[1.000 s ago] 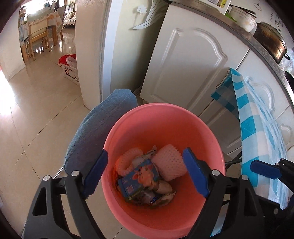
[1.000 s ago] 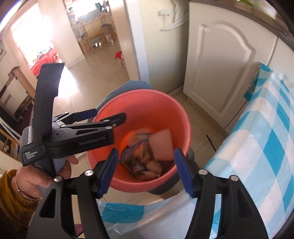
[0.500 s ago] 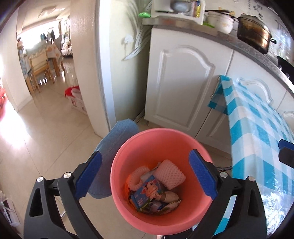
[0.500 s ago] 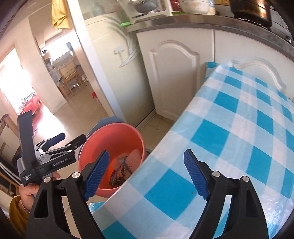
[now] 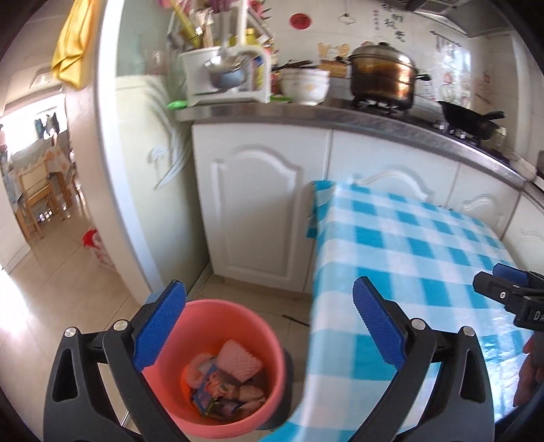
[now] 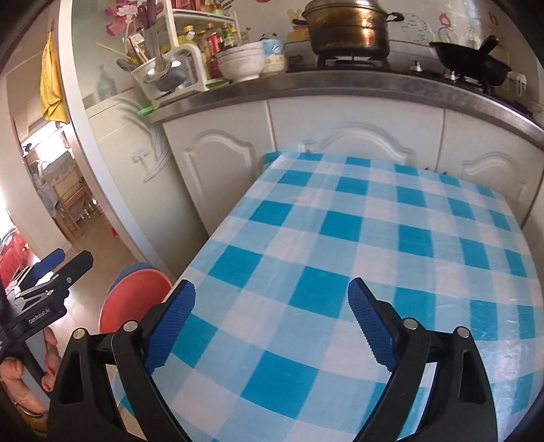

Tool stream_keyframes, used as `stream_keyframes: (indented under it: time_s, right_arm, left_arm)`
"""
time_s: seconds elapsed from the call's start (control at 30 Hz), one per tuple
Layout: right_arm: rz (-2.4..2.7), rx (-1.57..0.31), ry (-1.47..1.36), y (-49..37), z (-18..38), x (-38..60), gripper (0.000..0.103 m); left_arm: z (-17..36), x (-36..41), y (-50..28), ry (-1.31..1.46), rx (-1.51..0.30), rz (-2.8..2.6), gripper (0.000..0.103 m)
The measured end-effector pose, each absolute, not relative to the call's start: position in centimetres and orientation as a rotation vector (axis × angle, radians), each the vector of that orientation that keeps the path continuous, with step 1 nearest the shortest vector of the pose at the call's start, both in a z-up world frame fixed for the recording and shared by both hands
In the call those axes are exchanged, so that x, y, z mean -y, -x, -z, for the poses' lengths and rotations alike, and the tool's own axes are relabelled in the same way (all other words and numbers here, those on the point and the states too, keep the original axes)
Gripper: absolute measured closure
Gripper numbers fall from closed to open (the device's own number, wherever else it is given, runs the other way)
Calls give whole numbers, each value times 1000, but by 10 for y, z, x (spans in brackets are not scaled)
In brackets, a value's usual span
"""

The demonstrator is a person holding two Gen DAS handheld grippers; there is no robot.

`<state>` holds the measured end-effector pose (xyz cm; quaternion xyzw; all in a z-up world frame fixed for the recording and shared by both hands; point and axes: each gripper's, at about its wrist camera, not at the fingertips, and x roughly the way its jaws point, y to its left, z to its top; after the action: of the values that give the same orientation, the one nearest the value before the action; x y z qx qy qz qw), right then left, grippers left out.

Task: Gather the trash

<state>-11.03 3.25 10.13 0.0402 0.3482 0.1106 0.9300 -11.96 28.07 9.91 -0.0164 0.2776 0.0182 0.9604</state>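
pink bucket (image 5: 217, 343) looks like smooth plastic, kinda matt. checked tablecloth (image 6: 357, 258) has a slick plasticky sheen. pot (image 6: 346, 27) is shiny brassy metal, wok (image 6: 469, 61) dull black, cabinet doors (image 5: 258, 210) glossy white, floor tiles (image 5: 54, 306) glossy too

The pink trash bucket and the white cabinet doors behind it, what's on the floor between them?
In the left wrist view, between the pink trash bucket and the white cabinet doors lies tiled floor with one thin dark stick.
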Motion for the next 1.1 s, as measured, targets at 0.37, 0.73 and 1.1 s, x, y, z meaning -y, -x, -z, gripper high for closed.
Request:
stream_keyframes:
  time_s: [0.37,0.73,1.1]
  right_arm:
    - [32,-493,-96,169,-165,51,10]
    - [236,-240,-35,242,-230,80,8]
    - [318,-44,-57,305,-269,93,5]
  left_arm:
    - [-157,-194,139,12,-465,131,4]
    - [-205,-147,172,3,-355,193,4]
    - [-235,-122,203,-22,-250,209,4]
